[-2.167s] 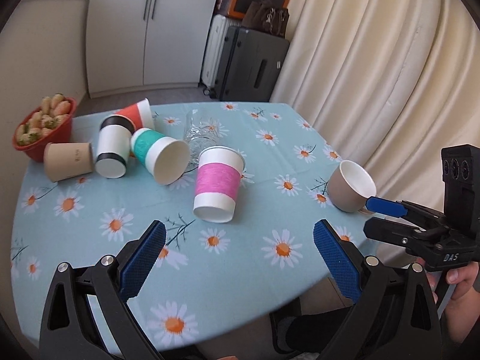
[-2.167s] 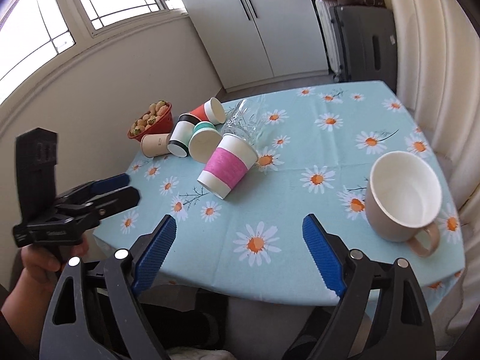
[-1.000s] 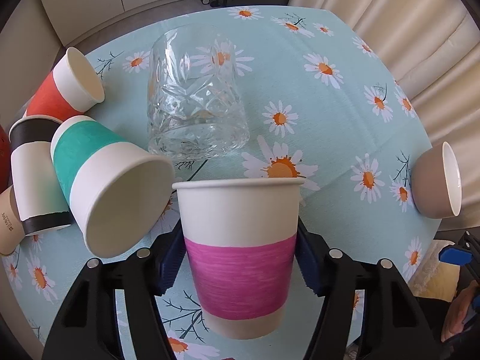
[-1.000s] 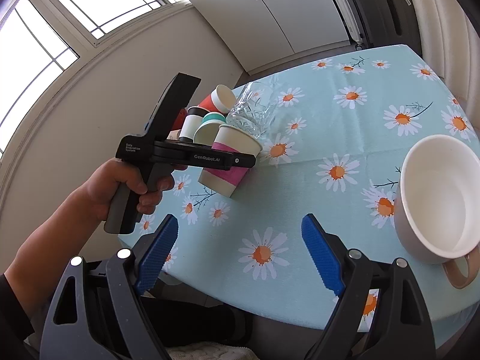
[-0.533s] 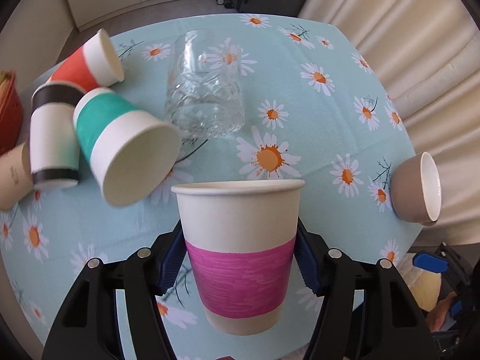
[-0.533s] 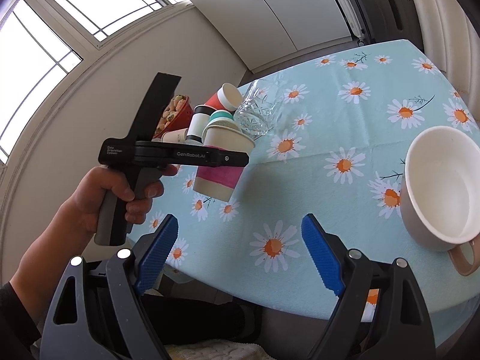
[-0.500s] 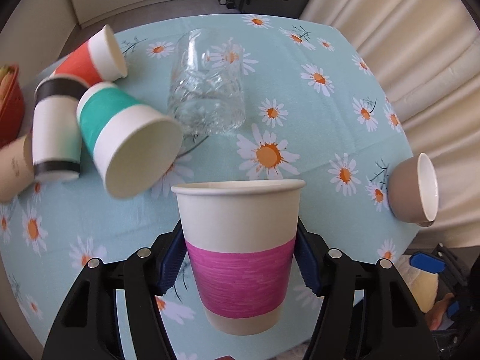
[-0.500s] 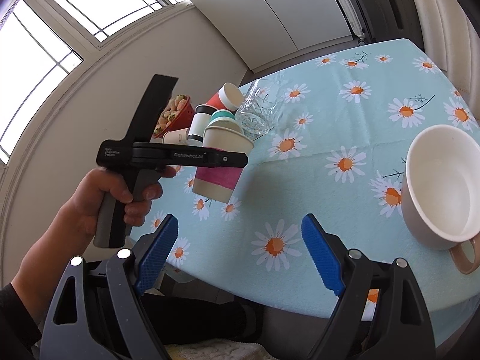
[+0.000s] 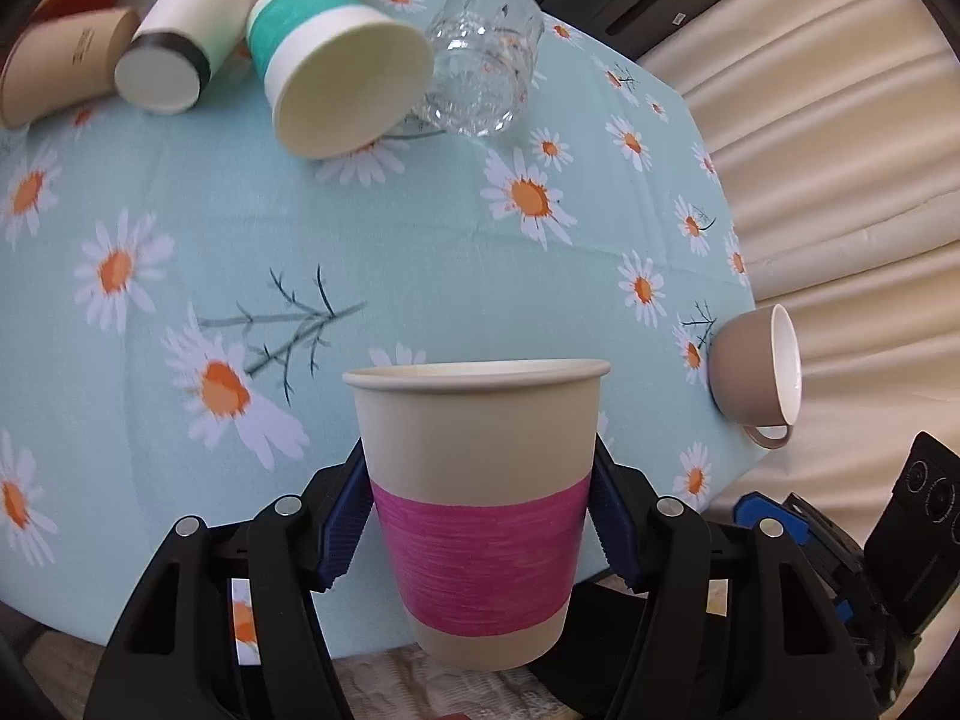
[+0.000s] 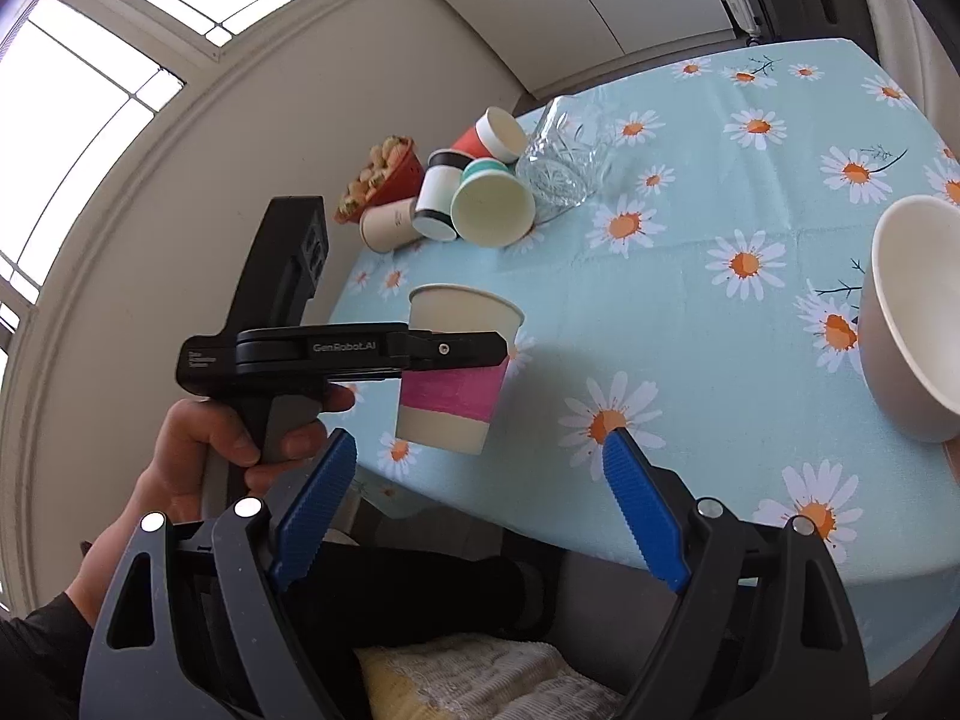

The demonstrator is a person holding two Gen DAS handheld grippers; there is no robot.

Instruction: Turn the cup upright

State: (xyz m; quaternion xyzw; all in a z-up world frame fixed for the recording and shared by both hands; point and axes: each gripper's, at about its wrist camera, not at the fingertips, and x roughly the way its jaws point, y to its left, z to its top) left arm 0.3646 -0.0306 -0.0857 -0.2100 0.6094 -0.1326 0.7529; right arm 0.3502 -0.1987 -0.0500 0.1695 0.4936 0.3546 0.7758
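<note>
My left gripper (image 9: 480,522) is shut on a paper cup with a pink band (image 9: 480,510). It holds the cup upright, rim up, in the air above the table's near edge. The right wrist view shows the same cup (image 10: 453,384) clamped from the side by the left gripper (image 10: 456,354). My right gripper (image 10: 480,516) is open and empty, off the table's near edge; its blue pads (image 10: 642,510) are wide apart. It shows at the lower right of the left wrist view (image 9: 774,516).
On the daisy tablecloth (image 9: 180,228), a teal-banded cup (image 9: 336,60), a black-banded cup (image 9: 192,36), a tan cup (image 9: 60,66), a red cup (image 10: 489,135) and a cut glass (image 9: 480,60) lie on their sides. A beige mug (image 9: 756,372) lies right. A red bowl (image 10: 384,180) stands far left.
My left gripper closed on the pink-banded cup, lifted it off the table and has carried it back toward the near edge. The right gripper has stayed open and nearly still.
</note>
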